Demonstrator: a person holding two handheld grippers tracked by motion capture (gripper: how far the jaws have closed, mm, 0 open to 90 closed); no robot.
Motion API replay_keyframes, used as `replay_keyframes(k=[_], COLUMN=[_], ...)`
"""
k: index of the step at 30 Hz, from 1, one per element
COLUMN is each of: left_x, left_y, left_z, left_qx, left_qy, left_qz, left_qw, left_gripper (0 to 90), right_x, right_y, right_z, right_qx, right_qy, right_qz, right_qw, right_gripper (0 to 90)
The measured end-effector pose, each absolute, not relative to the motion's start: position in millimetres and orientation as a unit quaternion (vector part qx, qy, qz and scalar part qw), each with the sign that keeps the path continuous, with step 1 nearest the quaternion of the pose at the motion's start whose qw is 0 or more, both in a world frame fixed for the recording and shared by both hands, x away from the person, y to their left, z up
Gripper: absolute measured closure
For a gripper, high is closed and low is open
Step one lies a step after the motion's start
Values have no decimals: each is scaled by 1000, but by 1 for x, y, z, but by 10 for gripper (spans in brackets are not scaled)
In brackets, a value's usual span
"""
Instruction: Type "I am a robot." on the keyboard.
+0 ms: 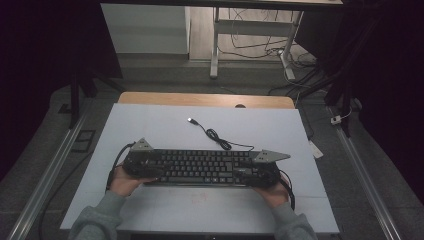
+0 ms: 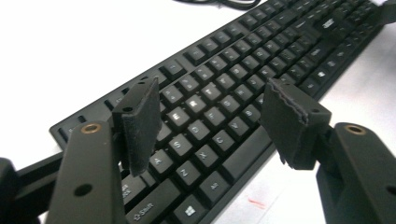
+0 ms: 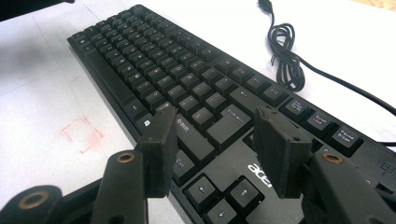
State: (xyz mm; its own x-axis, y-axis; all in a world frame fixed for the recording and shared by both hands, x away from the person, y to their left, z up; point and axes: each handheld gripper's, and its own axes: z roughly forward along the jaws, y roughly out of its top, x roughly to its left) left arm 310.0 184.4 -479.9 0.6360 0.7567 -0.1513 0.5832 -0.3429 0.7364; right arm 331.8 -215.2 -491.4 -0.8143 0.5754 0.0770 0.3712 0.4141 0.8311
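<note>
Item: black keyboard [image 1: 202, 167], flat on the near-centre worktop [image 1: 150, 125], cable [image 1: 216, 135] trailing far. Left hand-held gripper [image 1: 145, 167] over its left end, right hand-held gripper [image 1: 260, 172] over its right; both jaws apart, gripping nothing. Lift judged pending.

Dim room, dark at both sides. Pale grey-white sheet covers the desk [image 1: 150, 125], w/ light wooden edge [image 1: 205, 99] showing at the far side. Grey floor [image 1: 165, 75] beyond, w/ white metal-framed table legs [image 1: 215, 50] & loose black cables [image 1: 260, 47]. Metal rails [image 1: 47, 175] run along either side.
</note>
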Motion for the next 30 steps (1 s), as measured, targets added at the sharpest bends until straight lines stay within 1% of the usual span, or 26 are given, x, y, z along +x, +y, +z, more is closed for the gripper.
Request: replay_keyframes(k=[6, 12, 20, 30], left_x=[314, 317, 319, 320], left_y=[186, 189, 193, 194], left_z=[-483, -486, -493, -502], left_qx=[811, 813, 820, 831], left_qy=[418, 424, 425, 428], left_qz=[113, 120, 119, 130], left_qw=[392, 381, 364, 330], left_gripper=[440, 514, 655, 796], right_x=[332, 333, 333, 333], right_y=[-215, -214, -215, -214], right_z=[-492, -493, -493, -494], right_qx=[285, 284, 286, 286], right_qy=[835, 835, 836, 837], right_qz=[457, 458, 454, 452], right_qw=[112, 109, 110, 110], right_gripper=[500, 499, 493, 490])
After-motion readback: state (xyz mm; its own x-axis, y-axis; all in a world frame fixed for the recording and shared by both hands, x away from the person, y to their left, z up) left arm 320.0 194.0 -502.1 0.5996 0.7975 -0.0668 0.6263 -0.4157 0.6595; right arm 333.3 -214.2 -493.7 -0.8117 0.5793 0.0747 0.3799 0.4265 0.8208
